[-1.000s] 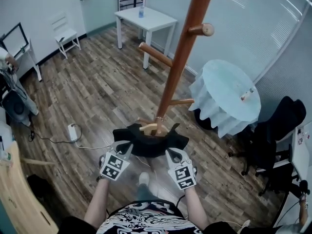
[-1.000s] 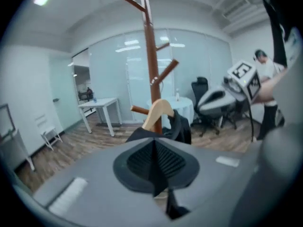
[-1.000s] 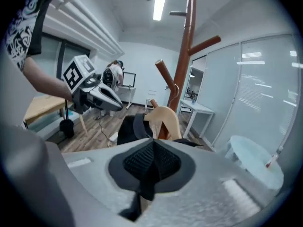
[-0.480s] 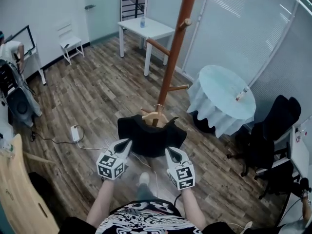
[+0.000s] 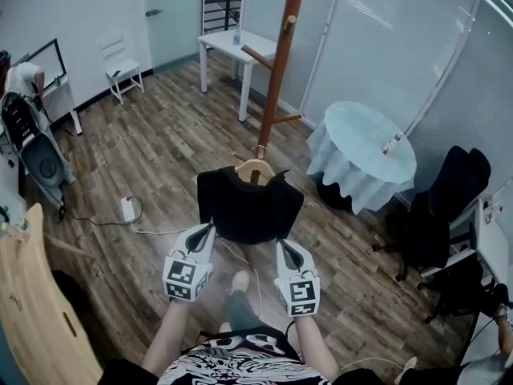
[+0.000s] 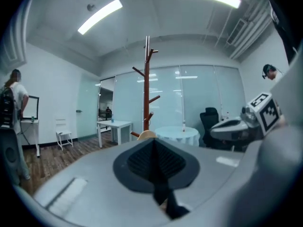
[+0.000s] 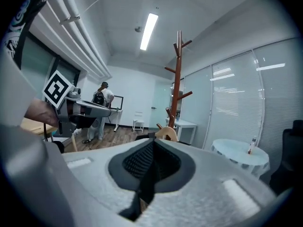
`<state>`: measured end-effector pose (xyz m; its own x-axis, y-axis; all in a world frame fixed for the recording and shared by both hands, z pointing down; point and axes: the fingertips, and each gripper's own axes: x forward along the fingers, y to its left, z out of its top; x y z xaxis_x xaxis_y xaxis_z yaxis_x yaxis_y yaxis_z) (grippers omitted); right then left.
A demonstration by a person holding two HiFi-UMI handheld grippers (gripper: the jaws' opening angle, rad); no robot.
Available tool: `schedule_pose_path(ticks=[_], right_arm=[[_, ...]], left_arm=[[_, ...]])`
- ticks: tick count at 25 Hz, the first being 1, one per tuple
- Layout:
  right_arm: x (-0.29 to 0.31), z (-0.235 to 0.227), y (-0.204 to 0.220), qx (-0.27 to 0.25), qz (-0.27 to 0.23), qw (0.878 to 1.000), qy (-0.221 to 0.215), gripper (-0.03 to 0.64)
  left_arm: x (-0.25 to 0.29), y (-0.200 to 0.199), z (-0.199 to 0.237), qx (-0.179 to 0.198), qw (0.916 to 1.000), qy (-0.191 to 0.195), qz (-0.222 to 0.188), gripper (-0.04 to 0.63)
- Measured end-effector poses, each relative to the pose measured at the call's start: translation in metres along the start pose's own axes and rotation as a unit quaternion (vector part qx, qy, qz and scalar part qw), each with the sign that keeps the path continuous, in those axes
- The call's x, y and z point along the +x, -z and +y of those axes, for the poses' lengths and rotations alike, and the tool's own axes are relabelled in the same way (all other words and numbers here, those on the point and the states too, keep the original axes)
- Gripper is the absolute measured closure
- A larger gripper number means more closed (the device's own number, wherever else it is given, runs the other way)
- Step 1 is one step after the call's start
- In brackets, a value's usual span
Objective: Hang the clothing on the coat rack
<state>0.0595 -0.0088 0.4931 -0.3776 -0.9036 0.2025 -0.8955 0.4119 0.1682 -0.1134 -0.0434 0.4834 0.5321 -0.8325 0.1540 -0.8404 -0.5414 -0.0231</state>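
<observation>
Seen from above, a person's two forearms reached forward, each hand carrying a gripper topped with a black-and-white marker cube. The left gripper (image 5: 210, 226) and the right gripper (image 5: 280, 241) were side by side. Between them they held up a black garment (image 5: 250, 208), draped over a pale wooden hanger (image 5: 255, 169) whose curved top showed above the collar.

The left gripper's jaws were pressed together on the garment's lower left edge. In the left gripper view a thin fold of black cloth was pinched between the ribbed pads. The right gripper's jaws were likewise clamped tight on the lower right edge, with a strip of the same cloth caught between its pads.

The garment hung in the air over the wood-plank floor (image 5: 160, 151), directly in front of the person. Beyond it stood the coat rack (image 5: 276, 70), a tall reddish-brown pole with angled pegs. The garment was not on any peg, and both gripper views showed the rack standing farther off, straight ahead.

A white table (image 5: 256, 45) stood behind the rack. A round table (image 5: 353, 135) draped in pale blue cloth stood to the right, with a black office chair (image 5: 445, 191) beyond it. A small white chair (image 5: 124, 69) stood by the far left wall, where another person (image 5: 20, 79) stood near a monitor.
</observation>
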Motion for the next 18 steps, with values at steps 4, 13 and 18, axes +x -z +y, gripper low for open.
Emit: schedule_pose_path(ticks=[4,13,18], right_arm=[[-0.022,-0.004,-0.001,0.004,-0.009,1.0,0.011,0.617],[-0.022,-0.026,-0.02,-0.037,-0.039,0.998,0.011,0.617],[-0.011,-0.064,-0.017,-0.024,-0.038,0.999,0.007,0.617]], left_arm=[[-0.01,-0.009,-0.012,0.012,0.9997,-0.016,-0.01,0.606],[0.012,-0.03,-0.025,0.041,0.9979,-0.049,-0.005,0.606],[0.036,-0.041,-0.032,0.048,0.996,-0.074,-0.011,0.606]])
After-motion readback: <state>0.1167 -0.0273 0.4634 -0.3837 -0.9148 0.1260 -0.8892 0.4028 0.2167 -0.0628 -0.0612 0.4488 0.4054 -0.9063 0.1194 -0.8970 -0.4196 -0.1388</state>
